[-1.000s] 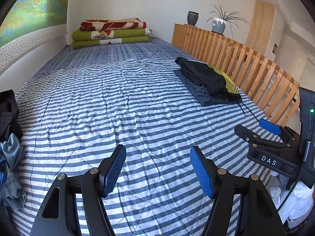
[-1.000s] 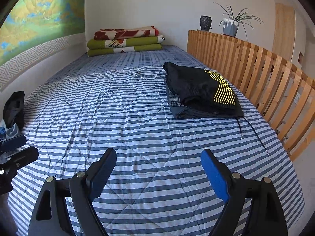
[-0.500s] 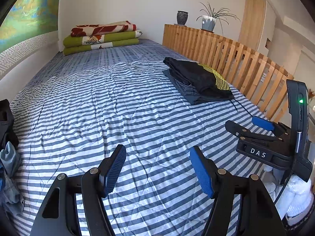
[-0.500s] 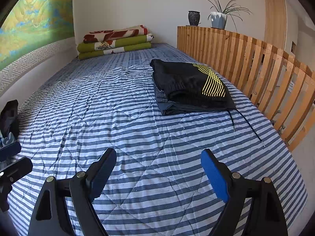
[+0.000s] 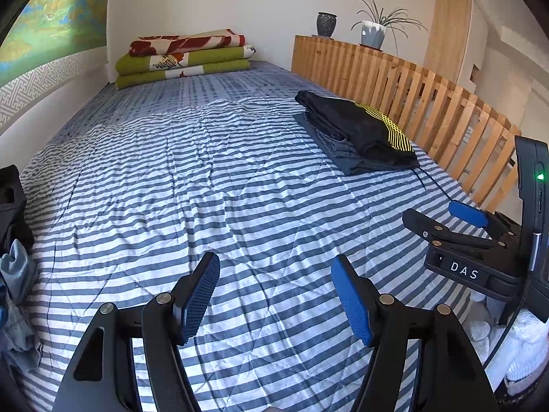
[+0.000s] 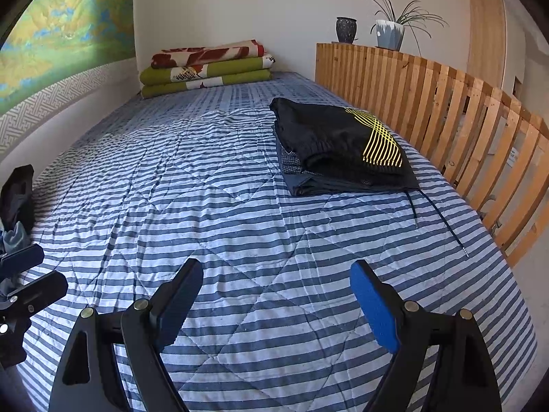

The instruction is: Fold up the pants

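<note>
Folded black pants with yellow stripes (image 5: pixel 363 130) (image 6: pixel 343 140) lie on top of folded grey pants (image 5: pixel 336 149) (image 6: pixel 310 182) at the bed's right side, near the wooden rail. A heap of loose dark and light-blue clothes (image 5: pixel 12 240) (image 6: pixel 15 213) sits at the bed's left edge. My left gripper (image 5: pixel 274 295) hovers open over the striped quilt, empty. My right gripper (image 6: pixel 274 302) is open too, holding nothing; it also shows at the right of the left wrist view (image 5: pixel 446 218). The left gripper (image 6: pixel 24 274) shows at the left edge of the right wrist view.
The blue-and-white striped quilt (image 5: pixel 206 189) (image 6: pixel 223 206) covers the bed. Folded green and red blankets (image 5: pixel 185 58) (image 6: pixel 209 67) lie at the far end. A wooden slatted rail (image 5: pixel 411 96) (image 6: pixel 446 110) runs along the right, with a vase (image 6: pixel 346 29) and a potted plant (image 6: pixel 391 31).
Both views have shifted slightly; the folded stack's position in frame drifted. Both grippers have stayed open and empty.
</note>
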`<state>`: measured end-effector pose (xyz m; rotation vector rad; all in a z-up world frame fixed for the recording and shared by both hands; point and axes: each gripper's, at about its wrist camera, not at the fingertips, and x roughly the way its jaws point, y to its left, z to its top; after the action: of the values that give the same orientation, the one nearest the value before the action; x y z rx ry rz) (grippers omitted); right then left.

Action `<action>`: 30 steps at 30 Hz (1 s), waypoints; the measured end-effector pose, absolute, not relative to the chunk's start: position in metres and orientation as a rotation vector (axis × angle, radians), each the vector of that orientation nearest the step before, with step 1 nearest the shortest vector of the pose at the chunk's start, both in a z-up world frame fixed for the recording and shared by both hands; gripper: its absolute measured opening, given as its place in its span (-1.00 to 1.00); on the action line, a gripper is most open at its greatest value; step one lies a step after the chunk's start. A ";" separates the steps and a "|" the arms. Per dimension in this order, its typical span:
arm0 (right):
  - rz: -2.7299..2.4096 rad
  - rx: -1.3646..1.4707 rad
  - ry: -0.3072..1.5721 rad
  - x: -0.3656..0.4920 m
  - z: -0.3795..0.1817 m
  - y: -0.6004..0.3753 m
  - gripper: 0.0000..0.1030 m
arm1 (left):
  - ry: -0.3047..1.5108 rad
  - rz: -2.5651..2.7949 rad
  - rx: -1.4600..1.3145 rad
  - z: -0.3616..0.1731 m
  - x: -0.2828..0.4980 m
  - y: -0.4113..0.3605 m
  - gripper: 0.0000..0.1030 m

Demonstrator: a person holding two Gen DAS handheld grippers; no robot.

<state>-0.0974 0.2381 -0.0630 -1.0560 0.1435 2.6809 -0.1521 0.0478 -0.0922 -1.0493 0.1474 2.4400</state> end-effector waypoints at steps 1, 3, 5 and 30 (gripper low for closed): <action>2.681 -1.052 0.141 -0.097 -0.063 0.238 0.64 | 0.144 2.442 -1.048 -0.092 -0.153 0.048 0.38; 2.679 -1.049 0.143 -0.097 -0.063 0.239 0.64 | 0.139 2.446 -1.046 -0.091 -0.153 0.048 0.38; 2.677 -1.052 0.151 -0.097 -0.063 0.241 0.64 | 0.141 2.447 -1.043 -0.091 -0.153 0.049 0.38; 2.674 -1.055 0.147 -0.096 -0.063 0.242 0.64 | 0.137 2.448 -1.056 -0.095 -0.152 0.049 0.38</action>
<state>-0.0957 0.2424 -0.0632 -1.0546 0.1473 2.6742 -0.1522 0.0494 -0.0950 -1.0565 0.1370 2.4477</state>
